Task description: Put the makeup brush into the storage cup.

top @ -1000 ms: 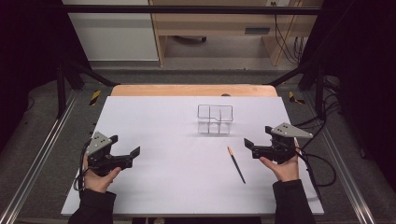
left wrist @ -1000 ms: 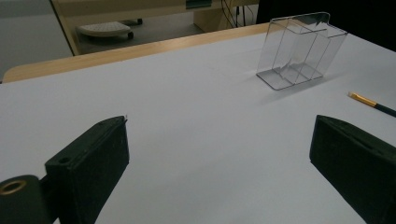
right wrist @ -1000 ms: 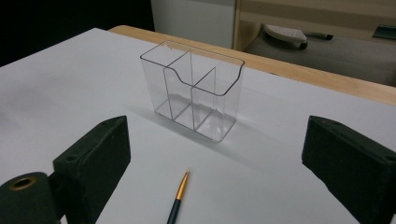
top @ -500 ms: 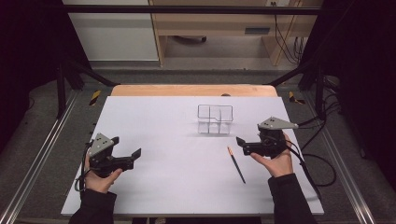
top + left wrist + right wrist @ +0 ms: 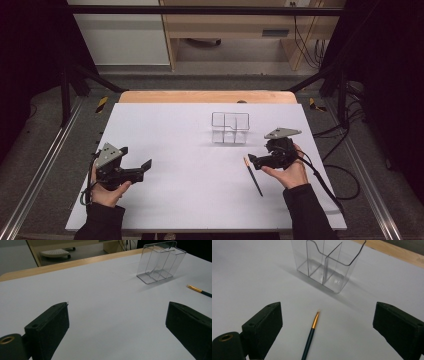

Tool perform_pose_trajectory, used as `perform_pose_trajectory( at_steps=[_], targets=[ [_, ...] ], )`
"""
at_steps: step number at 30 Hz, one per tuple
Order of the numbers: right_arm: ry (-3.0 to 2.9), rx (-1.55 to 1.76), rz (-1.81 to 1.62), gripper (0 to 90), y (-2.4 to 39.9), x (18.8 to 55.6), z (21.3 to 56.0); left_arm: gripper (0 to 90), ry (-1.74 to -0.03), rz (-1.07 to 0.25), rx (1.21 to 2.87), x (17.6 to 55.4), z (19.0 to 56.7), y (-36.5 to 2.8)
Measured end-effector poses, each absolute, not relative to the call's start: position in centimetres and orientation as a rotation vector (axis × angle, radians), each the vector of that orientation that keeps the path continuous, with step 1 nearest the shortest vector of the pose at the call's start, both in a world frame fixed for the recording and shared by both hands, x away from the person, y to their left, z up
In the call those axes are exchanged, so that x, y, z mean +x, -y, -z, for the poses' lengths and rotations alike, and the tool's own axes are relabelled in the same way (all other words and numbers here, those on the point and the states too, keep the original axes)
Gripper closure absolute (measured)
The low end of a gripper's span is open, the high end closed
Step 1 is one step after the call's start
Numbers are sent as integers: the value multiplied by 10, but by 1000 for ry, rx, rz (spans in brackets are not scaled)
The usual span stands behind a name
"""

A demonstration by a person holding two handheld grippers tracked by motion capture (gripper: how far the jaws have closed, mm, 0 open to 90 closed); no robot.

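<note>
Right tool [image 5: 254, 160] moved over brush [image 5: 253, 175] | both tools released | brush dark-handled, gold ferrule

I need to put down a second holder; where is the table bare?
Bare: the wide white stretch between the left tongs and the clear holder, and the near edge between both forearms. Crowded: the right side, where the paintbrush lies beside the right tongs.

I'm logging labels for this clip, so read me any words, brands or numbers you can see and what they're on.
None can be read.
The brush and clear holder show no print.
The grey panel on the far desk may bear a label, too small to read.
</note>
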State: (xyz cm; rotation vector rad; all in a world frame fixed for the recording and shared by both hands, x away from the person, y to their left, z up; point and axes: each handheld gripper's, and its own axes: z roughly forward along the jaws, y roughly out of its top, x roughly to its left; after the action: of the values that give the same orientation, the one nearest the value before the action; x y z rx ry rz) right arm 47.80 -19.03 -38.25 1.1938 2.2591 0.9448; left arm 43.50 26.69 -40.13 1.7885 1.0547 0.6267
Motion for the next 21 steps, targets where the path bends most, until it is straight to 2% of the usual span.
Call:
perform_pose_trajectory(
  at_steps=[21],
  targets=[
    [-2391,1194,-803,108,165,486,414,44,-1055,-623,1801,435,403,-266]
  ],
)
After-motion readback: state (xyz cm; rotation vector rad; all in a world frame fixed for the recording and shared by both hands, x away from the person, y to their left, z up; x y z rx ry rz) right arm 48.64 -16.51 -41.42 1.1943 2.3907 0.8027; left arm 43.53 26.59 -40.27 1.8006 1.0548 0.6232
